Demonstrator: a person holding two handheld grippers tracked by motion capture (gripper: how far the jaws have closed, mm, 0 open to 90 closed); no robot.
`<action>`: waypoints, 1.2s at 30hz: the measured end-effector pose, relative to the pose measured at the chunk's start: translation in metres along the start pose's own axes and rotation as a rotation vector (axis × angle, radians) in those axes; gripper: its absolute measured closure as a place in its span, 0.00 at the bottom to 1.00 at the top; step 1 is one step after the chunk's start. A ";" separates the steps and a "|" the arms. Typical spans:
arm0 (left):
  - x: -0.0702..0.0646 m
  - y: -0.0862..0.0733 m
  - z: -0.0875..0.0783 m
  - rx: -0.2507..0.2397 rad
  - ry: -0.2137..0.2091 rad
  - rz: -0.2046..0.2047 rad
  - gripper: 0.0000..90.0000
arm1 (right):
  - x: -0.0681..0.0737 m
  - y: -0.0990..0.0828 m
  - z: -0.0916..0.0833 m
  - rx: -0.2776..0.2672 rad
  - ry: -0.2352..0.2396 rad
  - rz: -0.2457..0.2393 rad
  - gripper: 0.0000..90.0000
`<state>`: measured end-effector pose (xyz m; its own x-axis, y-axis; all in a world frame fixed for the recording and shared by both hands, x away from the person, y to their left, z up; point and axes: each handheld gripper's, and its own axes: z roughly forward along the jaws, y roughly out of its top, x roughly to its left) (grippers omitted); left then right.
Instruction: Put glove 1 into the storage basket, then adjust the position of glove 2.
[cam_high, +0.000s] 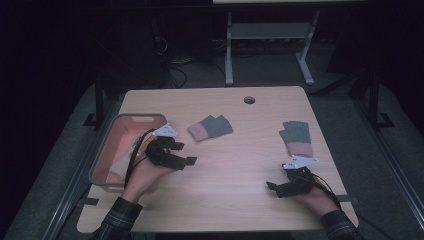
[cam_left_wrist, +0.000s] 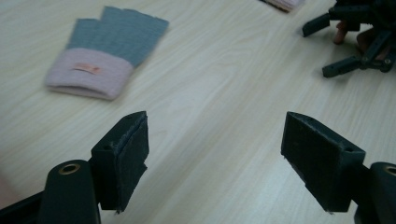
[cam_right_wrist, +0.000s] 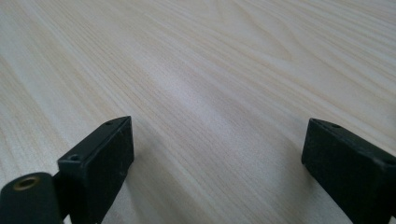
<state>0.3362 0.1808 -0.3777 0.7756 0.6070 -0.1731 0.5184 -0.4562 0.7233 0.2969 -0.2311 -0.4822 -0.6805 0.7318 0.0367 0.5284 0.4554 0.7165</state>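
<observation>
Grey-and-pink glove (cam_high: 210, 128) lies flat at upper centre of the table (cam_high: 235, 165), just right of and above the left gripper (cam_high: 182, 152); bare wood between them. Pink basket (cam_high: 112, 150) at left edge, beside that gripper. Left jaws wide, empty. Right gripper (cam_high: 277, 189) lower right, also wide, empty; second glove (cam_high: 297, 137) above it.

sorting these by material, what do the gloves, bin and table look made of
Gloves: the near glove and the far glove look like soft knit fabric, matte grey with a pink ribbed cuff and a small sewn tag.
Bin: probably moulded plastic, with smooth pink walls and a grey rim.
Table: pale wood-grain surface, faint sheen; likely laminate, though real wood can't be ruled out.
</observation>
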 end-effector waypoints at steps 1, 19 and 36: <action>-0.002 -0.001 0.002 0.002 -0.004 0.002 0.25 | 0.000 0.000 0.000 0.000 0.000 0.000 0.10; -0.046 -0.018 0.050 0.061 -0.034 0.102 0.23 | -0.008 0.011 -0.007 0.062 0.040 0.000 0.31; -0.047 -0.069 0.072 0.130 -0.007 0.201 0.14 | -0.056 0.032 -0.026 -0.005 -0.056 0.043 1.00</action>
<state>0.2901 0.1368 -0.4679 0.8701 0.4914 -0.0394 0.3950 -0.6472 0.6520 0.3381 -0.2707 -0.4432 -0.6278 0.7779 0.0287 0.5537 0.4203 0.7189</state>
